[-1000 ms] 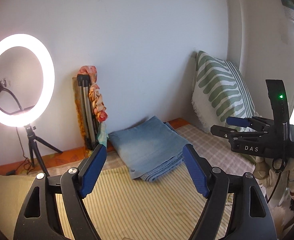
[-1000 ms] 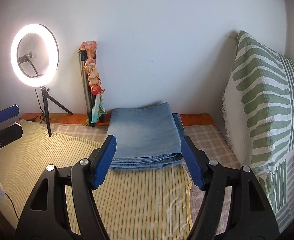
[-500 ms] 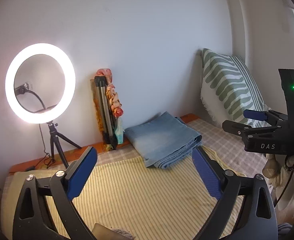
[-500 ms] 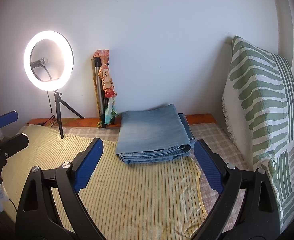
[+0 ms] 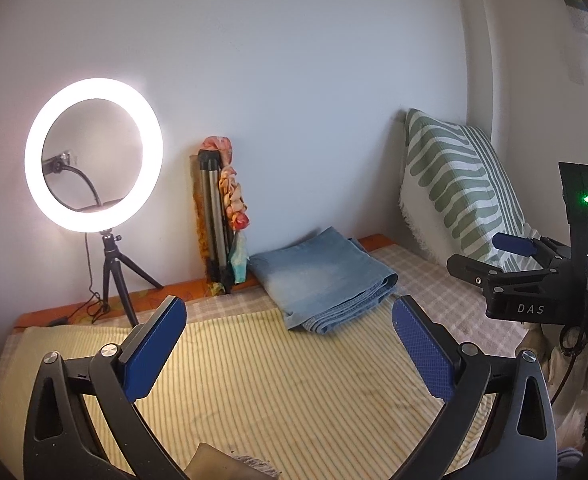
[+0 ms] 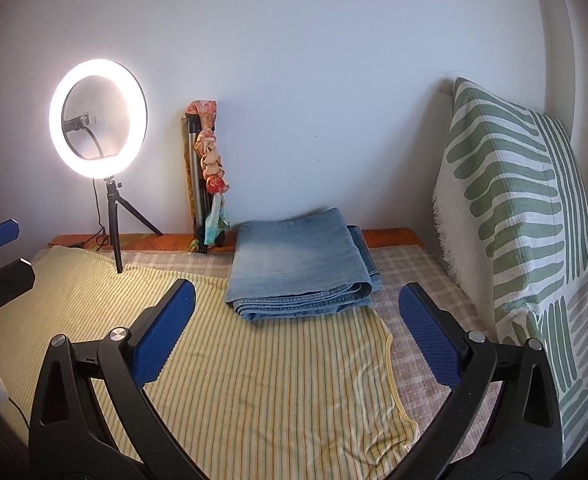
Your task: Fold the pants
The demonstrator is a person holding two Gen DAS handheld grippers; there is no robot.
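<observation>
Lying folded into a thick rectangle, the pants (image 6: pixel 300 266) rest at the far end of the bed near the wall, on the checked sheet (image 6: pixel 410 276), their near edge touching the yellow striped cloth (image 6: pixel 254 380). Left gripper (image 5: pixel 290 344): jaws spread wide after just opening, nothing between the blue pads, held over the striped cloth short of the pants. Right gripper (image 6: pixel 296 332): jaws likewise wide, just opened, empty, also short of the pants. A lit ring light (image 6: pixel 98 120) on a small tripod stands at the left. A folded tripod (image 6: pixel 198 184) draped with a patterned scarf leans against the wall just left of the pants. A green-and-white pillow (image 6: pixel 510 208) stands upright on the right.
</observation>
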